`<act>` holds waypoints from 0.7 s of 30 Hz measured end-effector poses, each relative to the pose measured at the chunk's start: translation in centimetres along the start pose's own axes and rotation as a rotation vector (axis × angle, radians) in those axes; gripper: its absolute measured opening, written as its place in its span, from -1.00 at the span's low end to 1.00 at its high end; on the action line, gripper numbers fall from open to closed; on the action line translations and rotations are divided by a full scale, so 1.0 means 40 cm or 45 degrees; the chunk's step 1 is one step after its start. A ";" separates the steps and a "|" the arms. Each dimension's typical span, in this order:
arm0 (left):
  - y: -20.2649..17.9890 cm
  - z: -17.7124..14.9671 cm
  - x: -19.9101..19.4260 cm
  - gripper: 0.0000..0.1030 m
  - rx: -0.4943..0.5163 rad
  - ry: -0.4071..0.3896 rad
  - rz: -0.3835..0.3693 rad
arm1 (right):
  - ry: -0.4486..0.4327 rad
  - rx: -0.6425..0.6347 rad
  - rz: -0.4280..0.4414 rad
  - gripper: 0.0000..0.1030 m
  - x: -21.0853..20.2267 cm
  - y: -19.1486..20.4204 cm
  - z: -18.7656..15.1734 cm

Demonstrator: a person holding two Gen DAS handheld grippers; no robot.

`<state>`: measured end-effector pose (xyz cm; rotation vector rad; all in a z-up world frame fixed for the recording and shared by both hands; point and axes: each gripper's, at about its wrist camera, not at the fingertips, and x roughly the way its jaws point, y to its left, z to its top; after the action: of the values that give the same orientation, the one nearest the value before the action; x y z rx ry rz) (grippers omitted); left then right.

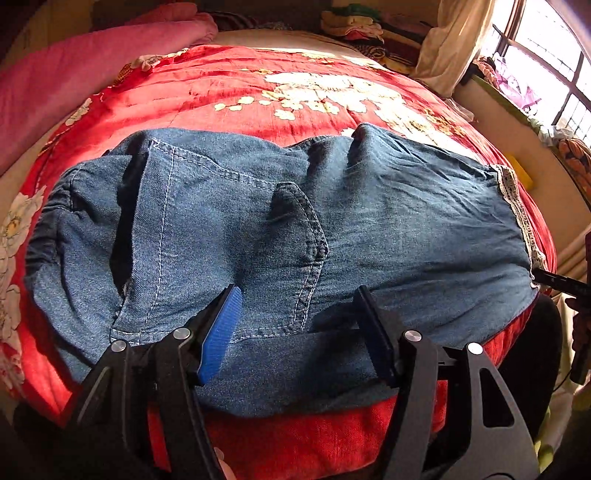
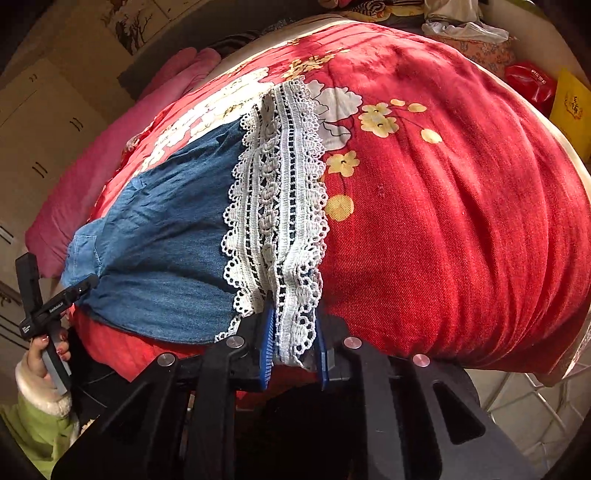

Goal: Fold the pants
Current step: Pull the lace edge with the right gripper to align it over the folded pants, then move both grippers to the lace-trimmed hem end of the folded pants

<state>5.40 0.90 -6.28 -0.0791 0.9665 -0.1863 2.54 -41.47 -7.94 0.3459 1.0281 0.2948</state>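
Note:
Blue denim pants (image 1: pixel 280 240) lie across a red flowered blanket (image 1: pixel 229 85), waist to the left, white lace hem (image 1: pixel 517 210) to the right. My left gripper (image 1: pixel 295 295) is open over the near edge by the back pocket, jaws wide apart. In the right wrist view my right gripper (image 2: pixel 293 317) is shut on the near end of the lace hem (image 2: pixel 280 206) at the bed's near edge. The left gripper (image 2: pixel 70 291) also shows there, at the far left.
A pink quilt (image 1: pixel 74 74) lies at the bed's far left. Piled clothes (image 1: pixel 354 22) sit behind the bed, with a window and curtain (image 1: pixel 458 44) at right. Red and yellow packages (image 2: pixel 535 85) lie beyond the blanket in the right wrist view.

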 end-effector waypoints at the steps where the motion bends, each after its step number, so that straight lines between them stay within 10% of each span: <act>1: -0.002 -0.001 -0.001 0.09 0.003 -0.004 0.001 | -0.002 0.000 -0.003 -0.65 -0.001 0.002 -0.001; 21: -0.060 0.013 -0.090 0.35 0.049 -0.071 0.016 | -0.179 0.028 -0.040 -0.14 -0.137 0.046 -0.018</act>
<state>3.55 -0.79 -2.71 -0.0431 0.9077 -0.1903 -0.88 -41.86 -3.22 0.3652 0.8979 0.2274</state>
